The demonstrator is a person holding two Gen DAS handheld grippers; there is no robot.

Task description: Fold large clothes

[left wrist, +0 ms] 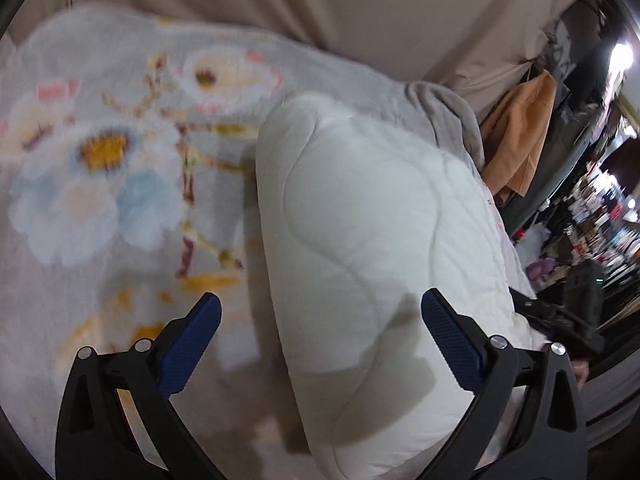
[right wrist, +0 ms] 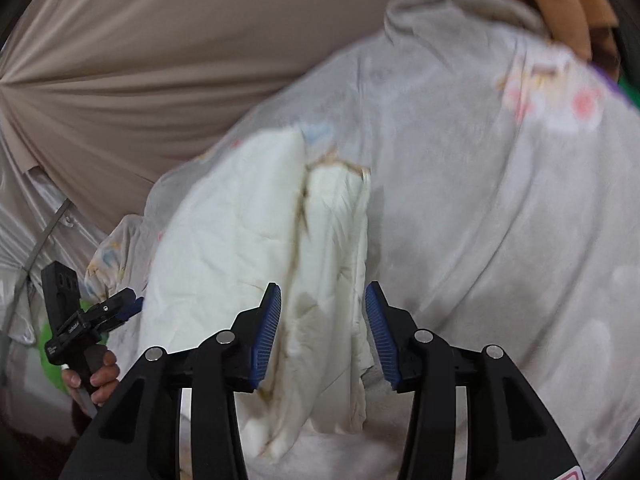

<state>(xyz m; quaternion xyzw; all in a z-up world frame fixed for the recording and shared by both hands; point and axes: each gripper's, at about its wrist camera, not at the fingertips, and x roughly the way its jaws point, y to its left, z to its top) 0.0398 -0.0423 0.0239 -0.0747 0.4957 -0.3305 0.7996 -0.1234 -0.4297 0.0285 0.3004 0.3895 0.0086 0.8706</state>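
A white quilted garment (left wrist: pixel 360 200) lies folded into a thick bundle on a pale grey floral blanket (left wrist: pixel 100 160). My left gripper (left wrist: pixel 320 296) hovers over the bundle's near part, jaws wide open, its blue pads clear of the fabric. In the right wrist view the same white garment (right wrist: pixel 240 240) shows its stacked folded edges. My right gripper (right wrist: pixel 323 286) stands partly open with those edges between its pads, which do not press on them. The left gripper (right wrist: pixel 128 306) also appears there at the far left, held by a hand (right wrist: pixel 100 376).
The floral blanket (right wrist: pixel 500 200) spreads to the right under the bundle. Beige draped cloth (left wrist: pixel 360 0) rises behind. An orange cloth (left wrist: pixel 524 132) hangs at the right, with cluttered shelves (left wrist: pixel 600 216) beyond the blanket's edge.
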